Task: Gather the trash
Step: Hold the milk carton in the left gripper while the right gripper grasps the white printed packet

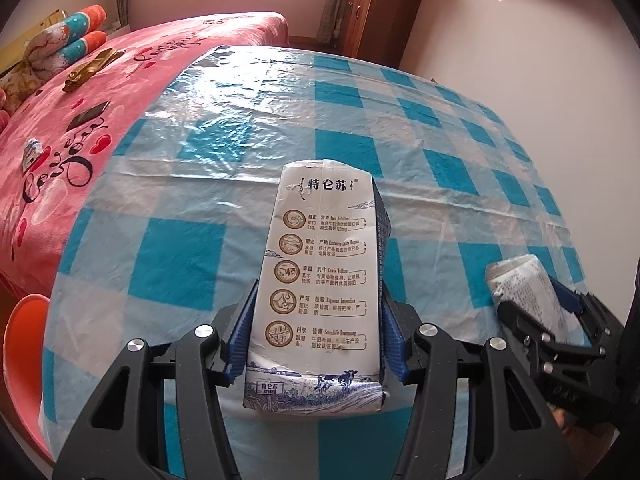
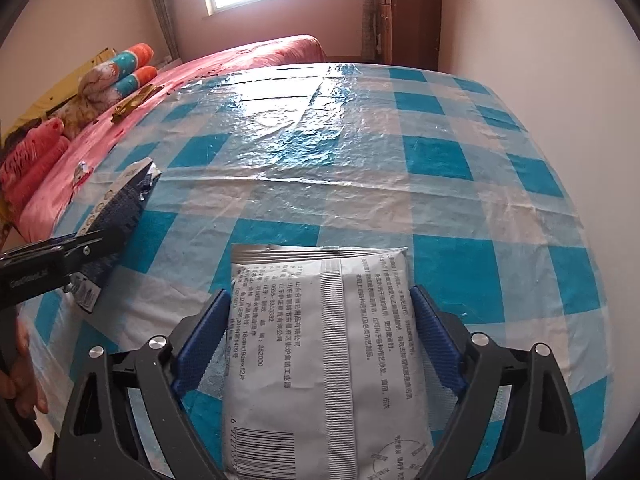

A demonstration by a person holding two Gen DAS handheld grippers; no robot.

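A white and blue milk carton (image 1: 320, 240) stands lengthwise between the blue pads of my left gripper (image 1: 320, 289), which is shut on its sides above the checked table (image 1: 180, 248). In the right wrist view the same carton (image 2: 120, 200) shows at the left, held in the left gripper (image 2: 94, 242). A flat grey printed packet (image 2: 320, 340) fills my right gripper (image 2: 320, 292), and both blue pads touch its edges. The left wrist view shows that packet (image 1: 520, 280) curled in the right gripper (image 1: 536, 304), lifted off the cloth.
A blue and white checked plastic cover lies over the table (image 2: 440, 160). A bed with a pink blanket (image 1: 80, 128) adjoins it on the left, with a phone (image 1: 88, 115) and a small wrapper (image 1: 32, 154). An orange chair (image 1: 24, 340) stands lower left, a wooden cabinet (image 1: 380, 12) at the back.
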